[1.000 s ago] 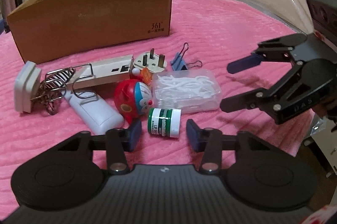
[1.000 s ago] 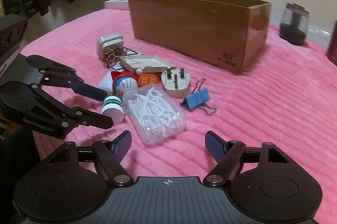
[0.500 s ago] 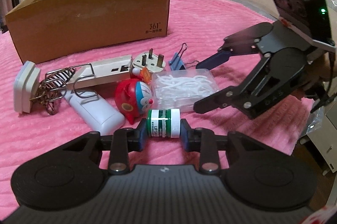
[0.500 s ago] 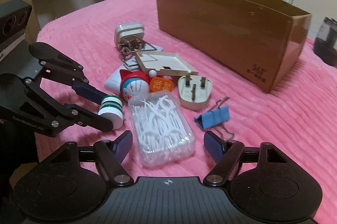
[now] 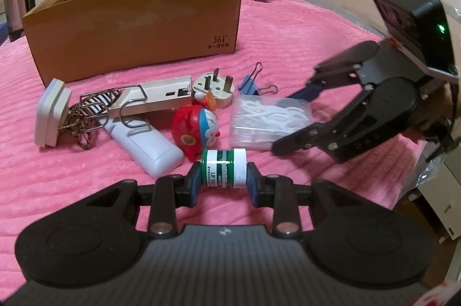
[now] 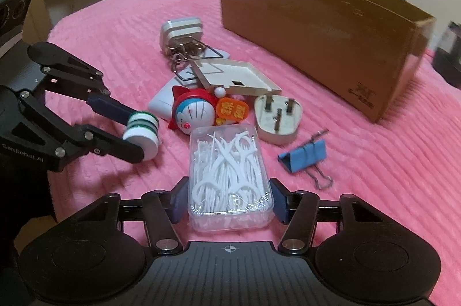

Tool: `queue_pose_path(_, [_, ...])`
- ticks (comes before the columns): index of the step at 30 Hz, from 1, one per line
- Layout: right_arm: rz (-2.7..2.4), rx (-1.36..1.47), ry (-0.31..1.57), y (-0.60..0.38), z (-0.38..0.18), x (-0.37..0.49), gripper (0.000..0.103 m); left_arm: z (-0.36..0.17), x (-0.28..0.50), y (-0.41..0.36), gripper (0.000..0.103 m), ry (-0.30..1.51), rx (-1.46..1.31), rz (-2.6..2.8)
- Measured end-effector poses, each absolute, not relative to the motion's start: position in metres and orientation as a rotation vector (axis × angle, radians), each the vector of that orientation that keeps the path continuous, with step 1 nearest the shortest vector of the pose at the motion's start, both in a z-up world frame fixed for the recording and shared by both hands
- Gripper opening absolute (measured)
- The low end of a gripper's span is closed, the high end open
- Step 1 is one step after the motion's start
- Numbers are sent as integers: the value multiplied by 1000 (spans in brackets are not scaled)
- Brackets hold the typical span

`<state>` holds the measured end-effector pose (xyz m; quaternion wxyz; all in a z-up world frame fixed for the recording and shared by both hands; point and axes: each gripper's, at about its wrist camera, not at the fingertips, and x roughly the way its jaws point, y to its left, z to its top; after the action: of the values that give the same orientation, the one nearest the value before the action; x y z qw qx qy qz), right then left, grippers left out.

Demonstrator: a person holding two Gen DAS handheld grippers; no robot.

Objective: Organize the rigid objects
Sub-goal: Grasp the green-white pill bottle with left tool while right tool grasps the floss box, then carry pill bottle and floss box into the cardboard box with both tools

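A small green-and-white lip balm jar (image 5: 224,172) lies on its side on the pink blanket (image 5: 288,32), with my left gripper (image 5: 224,182) shut on its two ends. The right wrist view shows the same grip, left gripper (image 6: 138,134) on the jar (image 6: 142,133). My right gripper (image 6: 229,202) straddles a clear box of white floss picks (image 6: 229,176). Its jaws are closing and the pads meet the box's long sides. From the left wrist view the right gripper (image 5: 288,123) reaches in from the right over that box (image 5: 268,119).
An open cardboard box (image 5: 138,26) stands behind the pile. Around the held things lie a red-and-blue cat toy (image 5: 196,130), a white plug (image 5: 213,88), a blue binder clip (image 5: 249,83), a beige tray (image 5: 155,98), a white remote (image 5: 147,144) and a white adapter (image 5: 52,113) with wire hooks.
My left gripper went from open to shut on the jar. The right gripper moved in over the floss box and narrowed its jaws onto it.
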<state>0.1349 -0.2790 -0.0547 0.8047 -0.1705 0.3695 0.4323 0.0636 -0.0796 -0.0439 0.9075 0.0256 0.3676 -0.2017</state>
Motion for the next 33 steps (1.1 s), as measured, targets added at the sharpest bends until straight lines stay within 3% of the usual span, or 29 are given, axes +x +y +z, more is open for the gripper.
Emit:
queue_pose_path(17, [710, -172, 747, -291, -13, 87, 53, -2, 57, -56, 27, 695, 39, -404])
queue_pose_path(33, [654, -48, 599, -259, 98, 153, 53, 86, 128, -8, 27, 609, -18, -393])
